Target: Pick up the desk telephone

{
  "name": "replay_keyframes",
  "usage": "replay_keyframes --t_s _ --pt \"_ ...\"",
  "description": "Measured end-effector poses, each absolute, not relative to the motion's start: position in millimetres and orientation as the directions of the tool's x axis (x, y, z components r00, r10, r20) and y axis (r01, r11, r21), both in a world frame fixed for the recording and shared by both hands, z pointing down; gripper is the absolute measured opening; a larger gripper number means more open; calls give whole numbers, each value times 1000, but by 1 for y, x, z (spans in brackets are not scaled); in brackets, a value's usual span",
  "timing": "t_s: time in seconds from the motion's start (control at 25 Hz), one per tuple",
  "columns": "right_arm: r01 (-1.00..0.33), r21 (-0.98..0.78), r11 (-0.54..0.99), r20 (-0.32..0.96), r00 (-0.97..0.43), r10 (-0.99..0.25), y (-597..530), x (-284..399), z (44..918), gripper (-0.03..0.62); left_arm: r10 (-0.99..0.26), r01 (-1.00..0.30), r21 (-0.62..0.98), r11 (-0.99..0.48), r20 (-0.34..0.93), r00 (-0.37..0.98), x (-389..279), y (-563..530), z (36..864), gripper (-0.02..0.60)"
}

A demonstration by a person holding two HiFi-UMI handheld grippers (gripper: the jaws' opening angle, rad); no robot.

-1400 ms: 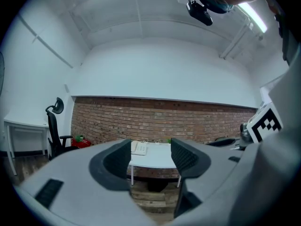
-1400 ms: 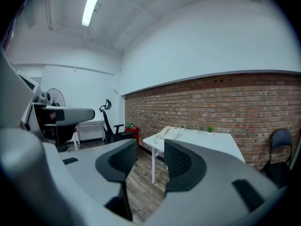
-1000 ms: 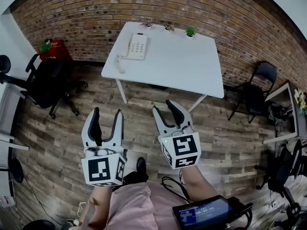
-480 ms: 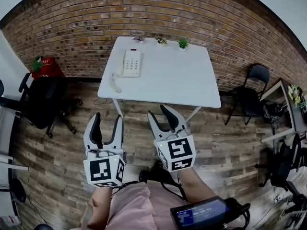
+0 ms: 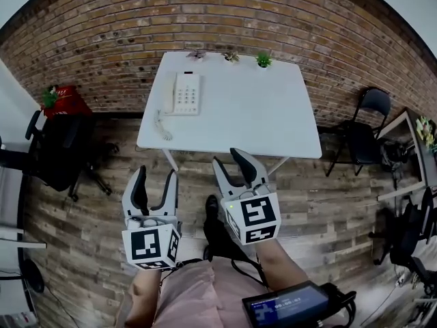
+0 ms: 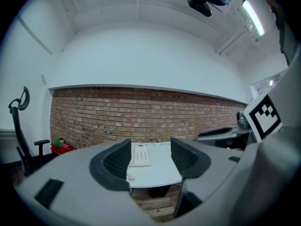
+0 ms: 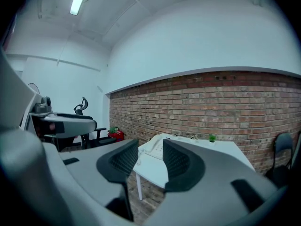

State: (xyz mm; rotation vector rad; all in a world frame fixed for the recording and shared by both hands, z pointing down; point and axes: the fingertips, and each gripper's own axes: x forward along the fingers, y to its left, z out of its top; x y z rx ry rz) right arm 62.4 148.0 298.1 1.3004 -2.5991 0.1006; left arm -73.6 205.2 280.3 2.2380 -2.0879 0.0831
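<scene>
The white desk telephone (image 5: 185, 93) lies on the left part of a white table (image 5: 259, 115), its coiled cord hanging toward the front left corner. My left gripper (image 5: 157, 173) and right gripper (image 5: 228, 157) are held side by side over the wooden floor, just short of the table's front edge, both pointing toward it. Each is open with nothing between its jaws. In the left gripper view the telephone (image 6: 140, 155) shows far off between the jaws of the left gripper (image 6: 150, 150). In the right gripper view the telephone (image 7: 153, 148) is partly hidden behind the jaws of the right gripper (image 7: 150, 153).
A brick wall (image 5: 136, 19) runs behind the table. Small potted plants (image 5: 263, 60) stand at the table's back edge. A black office chair (image 5: 58, 142) and a red object (image 5: 65, 101) are at the left, and a black folding chair (image 5: 365, 125) is at the right.
Both grippers have come closer to the table's front edge as the person stepped forward. Their jaws look unchanged.
</scene>
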Motion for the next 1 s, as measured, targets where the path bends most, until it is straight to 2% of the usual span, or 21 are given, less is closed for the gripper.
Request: replay_keyframes --t_s 0.56,1.0 --pt "-786 16 617 299 -585 -754 2 37 328 167 -982 -997 17 -69 177 71 -98 59 308 273" --pt "-774 21 633 291 -601 -744 -103 20 327 163 -985 -998 -13 -63 162 60 -111 -44 297 273"
